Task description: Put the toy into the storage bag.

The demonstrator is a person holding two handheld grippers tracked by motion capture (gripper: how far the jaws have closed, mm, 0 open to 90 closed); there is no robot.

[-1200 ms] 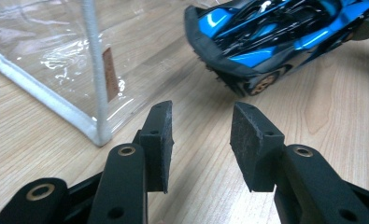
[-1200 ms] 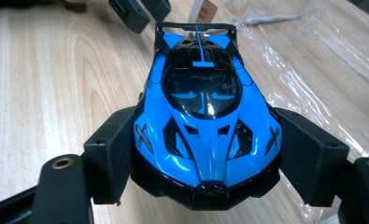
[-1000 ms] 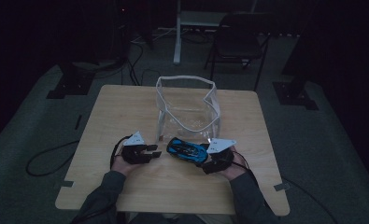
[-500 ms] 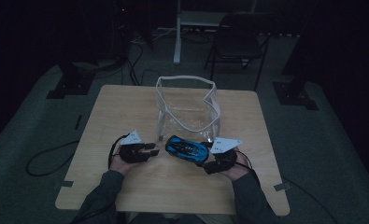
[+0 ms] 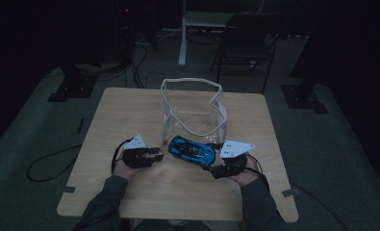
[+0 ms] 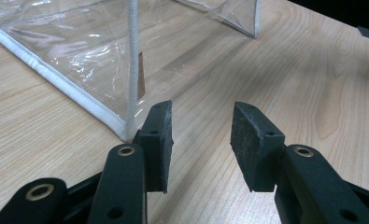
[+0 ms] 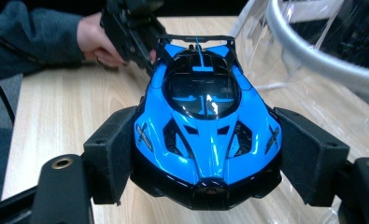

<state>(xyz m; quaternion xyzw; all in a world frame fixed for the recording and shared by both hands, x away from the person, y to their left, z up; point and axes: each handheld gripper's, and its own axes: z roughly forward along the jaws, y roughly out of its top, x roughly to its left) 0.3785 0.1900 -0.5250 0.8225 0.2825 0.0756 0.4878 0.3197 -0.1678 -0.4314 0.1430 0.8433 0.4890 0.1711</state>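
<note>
Two jaws of right gripper [image 7: 205, 154] clamp blue toy car [image 7: 203, 116] beside clear bag [image 5: 193, 108]

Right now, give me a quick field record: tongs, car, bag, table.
right tongs: shut on the blue toy car, pads against both sides near one end
left tongs: open, nothing between the pads, close to a bottom corner of the clear bag
blue toy car: held just in front of the clear bag, at about its lower edge in the high view
clear bag: standing upright on the table, top open, white trim
left hand: at the table's near edge, left of the car
</note>
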